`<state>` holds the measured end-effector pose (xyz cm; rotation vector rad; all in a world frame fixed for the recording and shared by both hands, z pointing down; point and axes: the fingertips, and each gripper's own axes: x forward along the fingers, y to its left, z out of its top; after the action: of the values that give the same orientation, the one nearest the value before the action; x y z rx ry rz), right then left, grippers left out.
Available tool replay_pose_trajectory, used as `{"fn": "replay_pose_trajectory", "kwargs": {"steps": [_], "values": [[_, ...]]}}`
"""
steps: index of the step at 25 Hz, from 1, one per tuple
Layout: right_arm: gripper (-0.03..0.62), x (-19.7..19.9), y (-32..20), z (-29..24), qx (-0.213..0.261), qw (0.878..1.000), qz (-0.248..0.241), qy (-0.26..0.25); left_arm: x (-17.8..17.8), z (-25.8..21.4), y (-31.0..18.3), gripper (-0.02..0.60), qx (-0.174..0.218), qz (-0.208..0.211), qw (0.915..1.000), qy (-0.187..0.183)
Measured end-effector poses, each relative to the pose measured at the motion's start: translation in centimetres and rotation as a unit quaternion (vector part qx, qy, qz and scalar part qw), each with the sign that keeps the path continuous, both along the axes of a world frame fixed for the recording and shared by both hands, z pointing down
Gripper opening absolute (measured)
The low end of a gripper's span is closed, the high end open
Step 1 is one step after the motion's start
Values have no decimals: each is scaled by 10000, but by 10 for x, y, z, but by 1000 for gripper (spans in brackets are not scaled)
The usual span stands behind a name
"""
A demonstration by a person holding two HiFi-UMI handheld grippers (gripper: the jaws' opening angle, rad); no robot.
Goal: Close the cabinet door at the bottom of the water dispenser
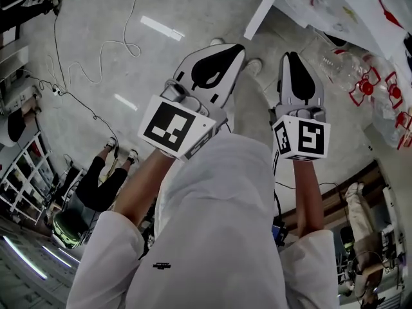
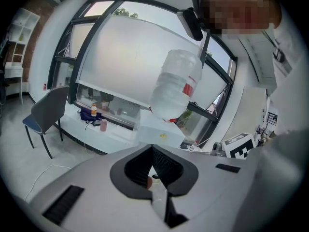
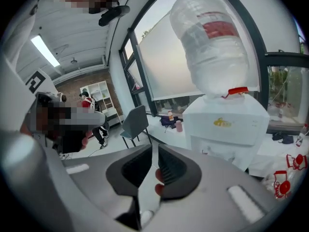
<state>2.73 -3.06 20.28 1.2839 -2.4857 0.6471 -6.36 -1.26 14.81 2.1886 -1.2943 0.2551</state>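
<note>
The right gripper holds its jaws a narrow slit apart, with nothing between them. The left gripper has its jaws together and empty. Beyond both stands the white water dispenser with a bottle on top. Its bottom cabinet door is hidden behind the grippers.

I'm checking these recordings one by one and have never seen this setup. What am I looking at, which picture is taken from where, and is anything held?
No robot: a person holds a white two-jaw gripper in each hand: left gripper, right gripper. The head view looks down on both over a grey floor. Each gripper view looks along its own jaws toward a white box-shaped water dispenser carrying a clear upturned plastic bottle. Left jaws are together, right slightly apart; nothing is held.
</note>
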Motion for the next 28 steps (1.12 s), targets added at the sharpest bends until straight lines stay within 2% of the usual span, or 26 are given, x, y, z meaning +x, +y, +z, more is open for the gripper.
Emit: {"fn": "replay_pose_trajectory", "kwargs": {"steps": [9,14,17,28], "values": [[44,-19,-22,67,-332,9994,111,32,-20,60,-11,3,-283,-239,9993,2],[88,-26,-22,110,-591,9981,128,126,-32,96,-12,3,-469,-294,9985,8],[123,-31,-20,132,-734,9971,147,132,-38,117,-11,3,-558,-293,9980,25],[135,-29,-20,217,-1238,9907,560,112,-29,183,-21,3,-820,-81,9966,-45]]}}
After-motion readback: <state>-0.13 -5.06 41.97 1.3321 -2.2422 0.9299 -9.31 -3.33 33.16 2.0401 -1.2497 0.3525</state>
